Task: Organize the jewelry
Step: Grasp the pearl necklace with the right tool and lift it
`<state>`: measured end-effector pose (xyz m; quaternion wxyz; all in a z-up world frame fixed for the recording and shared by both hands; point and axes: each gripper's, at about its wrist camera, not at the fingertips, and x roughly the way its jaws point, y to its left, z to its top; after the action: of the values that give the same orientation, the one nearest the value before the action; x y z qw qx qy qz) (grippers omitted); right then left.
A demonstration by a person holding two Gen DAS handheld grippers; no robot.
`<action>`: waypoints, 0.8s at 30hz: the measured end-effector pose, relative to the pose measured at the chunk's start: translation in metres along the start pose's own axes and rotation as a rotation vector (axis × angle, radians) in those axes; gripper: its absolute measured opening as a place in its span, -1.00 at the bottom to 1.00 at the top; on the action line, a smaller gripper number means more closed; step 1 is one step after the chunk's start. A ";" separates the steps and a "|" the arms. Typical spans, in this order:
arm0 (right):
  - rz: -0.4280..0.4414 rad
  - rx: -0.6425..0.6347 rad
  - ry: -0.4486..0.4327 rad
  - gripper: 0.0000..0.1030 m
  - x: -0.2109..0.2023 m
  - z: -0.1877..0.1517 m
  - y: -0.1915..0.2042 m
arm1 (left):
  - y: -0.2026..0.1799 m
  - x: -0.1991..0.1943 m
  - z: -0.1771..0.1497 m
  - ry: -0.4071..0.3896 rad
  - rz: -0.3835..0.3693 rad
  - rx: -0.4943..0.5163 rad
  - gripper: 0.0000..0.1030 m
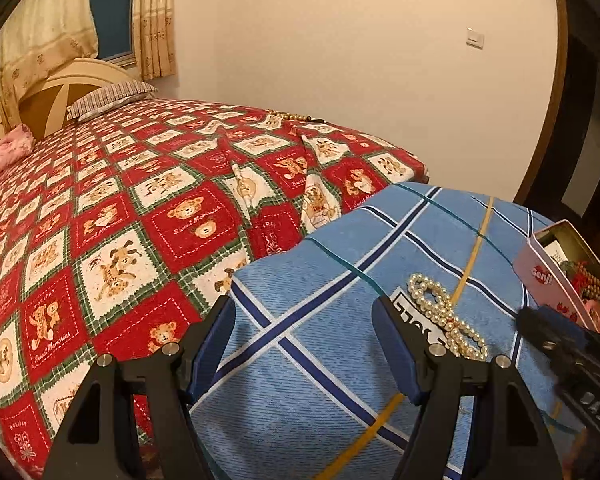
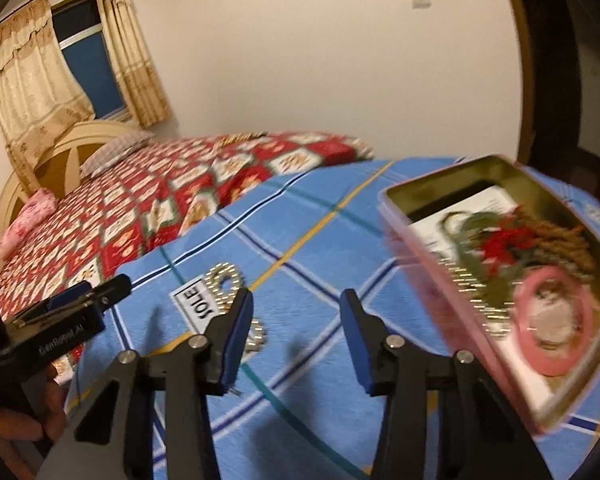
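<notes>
A white pearl necklace [image 1: 440, 312] lies in loops on a blue checked cloth [image 1: 320, 380], beside a label. My left gripper [image 1: 302, 304] hovers just left of it, open with nothing between its fingers. An open pink tin [image 1: 540, 268] stands at the right with beads inside. In the right wrist view, which is blurred, the tin [image 2: 420, 260] holds red beads, gold chains and a pink bangle [image 2: 556, 320]. My right gripper [image 2: 296, 294] is open over bare cloth between the tin and the pearl necklace [image 2: 220, 280], which its left finger partly hides.
The blue cloth [image 2: 320, 240] covers the near corner of a bed with a red bear-pattern quilt [image 1: 140, 220]. A second bead strand [image 1: 288, 114] lies at the bed's far edge. A hand [image 2: 20, 412] holds the left gripper [image 2: 100, 292]. Pillows and the headboard lie far left.
</notes>
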<state>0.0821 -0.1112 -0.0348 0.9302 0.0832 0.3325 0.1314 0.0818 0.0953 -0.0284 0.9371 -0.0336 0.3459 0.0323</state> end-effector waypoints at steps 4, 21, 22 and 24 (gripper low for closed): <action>0.061 -0.035 0.073 -0.17 0.023 0.005 0.015 | 0.001 0.004 0.002 0.010 -0.003 -0.006 0.37; 0.027 -0.143 0.214 -0.69 0.060 0.008 0.035 | -0.008 0.003 0.001 0.008 0.017 0.039 0.37; 0.005 -0.144 0.209 -0.69 0.058 0.008 0.034 | -0.009 0.003 0.000 0.005 0.018 0.044 0.37; -0.027 -0.131 0.195 -0.69 0.056 0.009 0.031 | -0.011 0.002 0.000 -0.001 0.022 0.051 0.37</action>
<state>0.1239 -0.0655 -0.0537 0.8985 0.0047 0.4134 0.1476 0.0843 0.0849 -0.0288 0.9374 -0.0061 0.3465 0.0337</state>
